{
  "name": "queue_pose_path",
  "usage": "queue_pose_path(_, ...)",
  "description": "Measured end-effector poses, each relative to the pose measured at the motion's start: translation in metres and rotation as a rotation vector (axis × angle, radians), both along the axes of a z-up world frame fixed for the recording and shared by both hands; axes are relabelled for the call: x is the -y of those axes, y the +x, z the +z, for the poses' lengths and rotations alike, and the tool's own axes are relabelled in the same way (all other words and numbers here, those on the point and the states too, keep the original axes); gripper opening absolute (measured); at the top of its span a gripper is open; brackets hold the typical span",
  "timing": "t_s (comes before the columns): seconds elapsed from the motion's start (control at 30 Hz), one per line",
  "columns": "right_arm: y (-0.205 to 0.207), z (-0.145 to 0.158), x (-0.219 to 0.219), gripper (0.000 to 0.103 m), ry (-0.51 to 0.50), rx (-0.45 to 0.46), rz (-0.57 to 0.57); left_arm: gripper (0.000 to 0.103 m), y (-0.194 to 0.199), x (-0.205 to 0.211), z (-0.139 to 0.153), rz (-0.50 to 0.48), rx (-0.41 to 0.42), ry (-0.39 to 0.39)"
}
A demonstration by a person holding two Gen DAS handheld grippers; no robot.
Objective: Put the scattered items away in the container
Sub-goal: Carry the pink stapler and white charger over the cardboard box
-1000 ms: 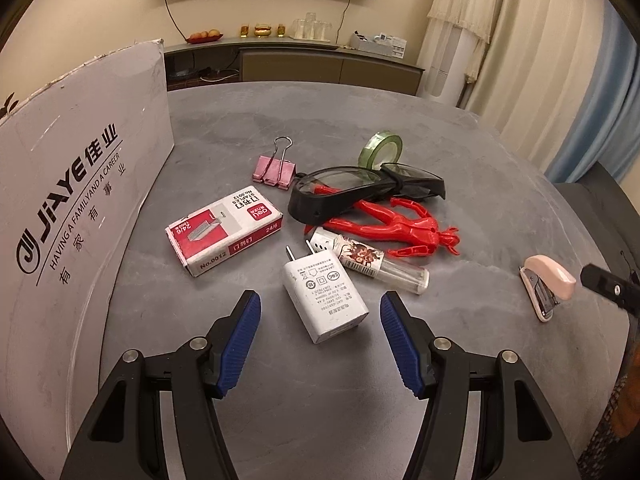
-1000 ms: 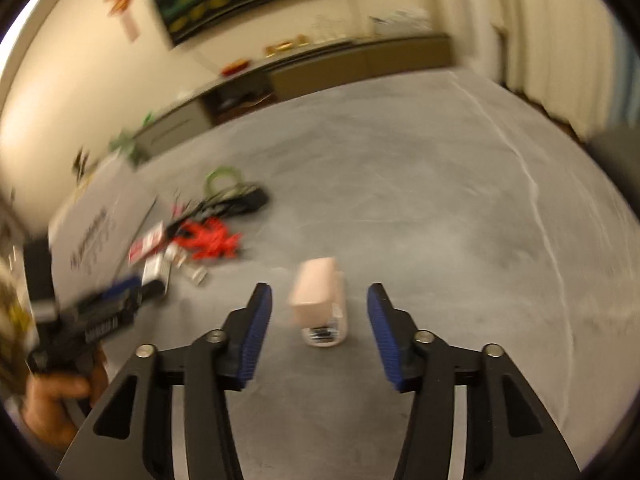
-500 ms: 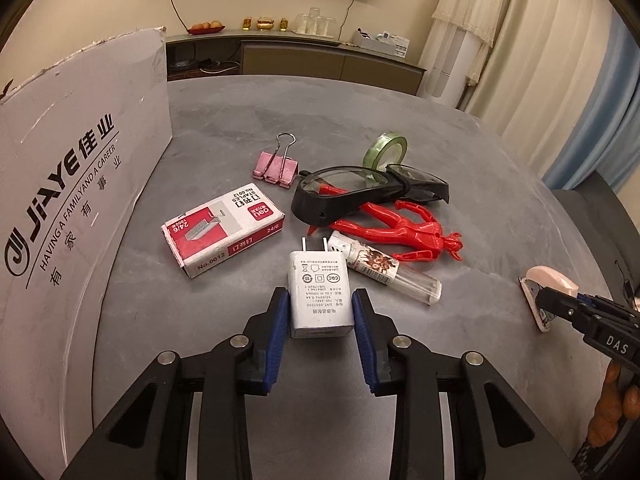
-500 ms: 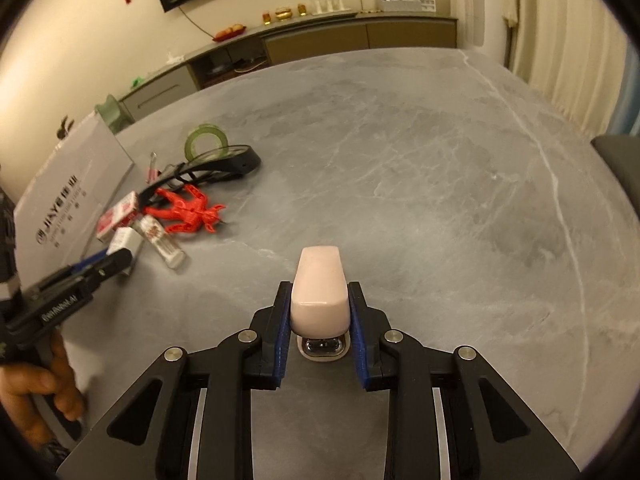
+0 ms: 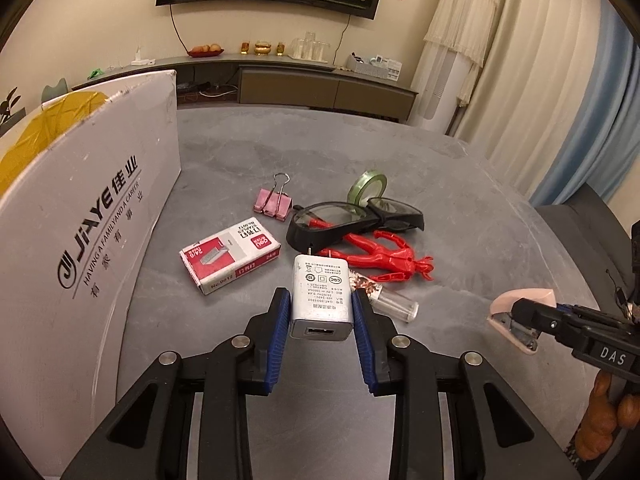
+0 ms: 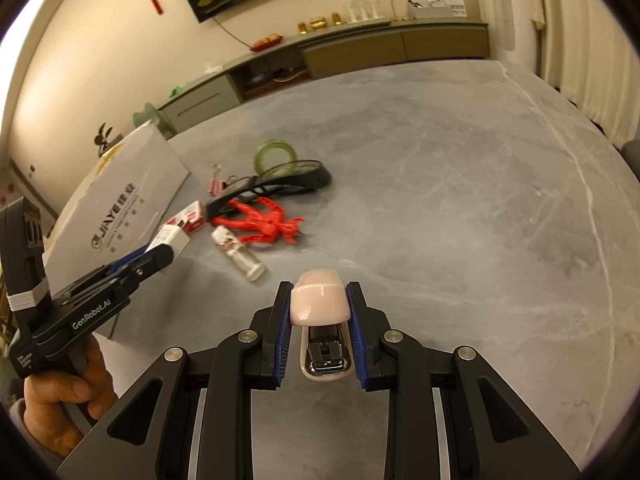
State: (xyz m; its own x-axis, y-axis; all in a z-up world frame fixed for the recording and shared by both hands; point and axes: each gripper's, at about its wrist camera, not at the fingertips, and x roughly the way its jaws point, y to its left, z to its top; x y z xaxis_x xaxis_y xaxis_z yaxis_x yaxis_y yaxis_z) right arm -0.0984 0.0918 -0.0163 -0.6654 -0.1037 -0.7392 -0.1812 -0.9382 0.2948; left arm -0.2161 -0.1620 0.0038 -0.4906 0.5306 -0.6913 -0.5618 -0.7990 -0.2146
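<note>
Nearest to the left wrist camera, the left gripper (image 5: 321, 312) has its blue-padded fingers pressed against the two sides of a white USB wall charger (image 5: 321, 300), which hangs clear of the grey stone table (image 5: 460, 184); its USB port faces the camera, its printed label faces up and its two metal prongs point away. Likewise the right gripper (image 6: 320, 320) pinches a pale pink mini stapler (image 6: 321, 320) by its sides, the rounded pink top forward and the metal staple channel open toward the lens, also off the tabletop. In the right wrist view a hand (image 6: 64, 404) grips the handle of the left tool. Just beyond the charger lies a clear tube with a patterned label (image 5: 384, 298), and beside it a red plastic figurine (image 5: 384, 258) sprawls flat, partly under black safety glasses (image 5: 352, 220). To the left of these sits a red-and-white staples box (image 5: 230, 256), printed side up. Farther back a pink binder clip (image 5: 274, 202) rests with its wire handles raised, and a green tape roll (image 5: 367, 186) stands on edge touching the glasses. Along the left stands a grey cardboard box (image 5: 92, 216) printed JIAYE, with yellow material showing above its wall.
</note>
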Motion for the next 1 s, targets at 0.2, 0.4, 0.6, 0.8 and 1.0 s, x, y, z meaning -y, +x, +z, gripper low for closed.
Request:
queue_pose_path(0.2,0.004,0.009,0.009,0.027,-0.007,-0.029,0.025,0.033,0.007,0.002,0.013,-0.003,-0.022,0.02)
queue_pose_path(0.4,0.009,0.022,0.026,0.027,-0.001,-0.081,0.063,0.033,0.014,0.007,0.028,-0.006,-0.052,0.047)
queue_pose_path(0.6,0.014,0.033,0.043,0.027,0.029,-0.122,0.096,0.033,0.018,0.02,0.045,0.004,-0.077,0.091)
queue_pose_path(0.8,0.018,0.051,0.06,0.027,0.052,-0.164,0.115,0.033,0.02,0.034,0.061,0.014,-0.095,0.139)
queue_pose_path(1.0,0.011,0.064,0.089,0.027,0.078,-0.18,0.153,0.033,0.021,0.052,0.072,0.028,-0.106,0.178)
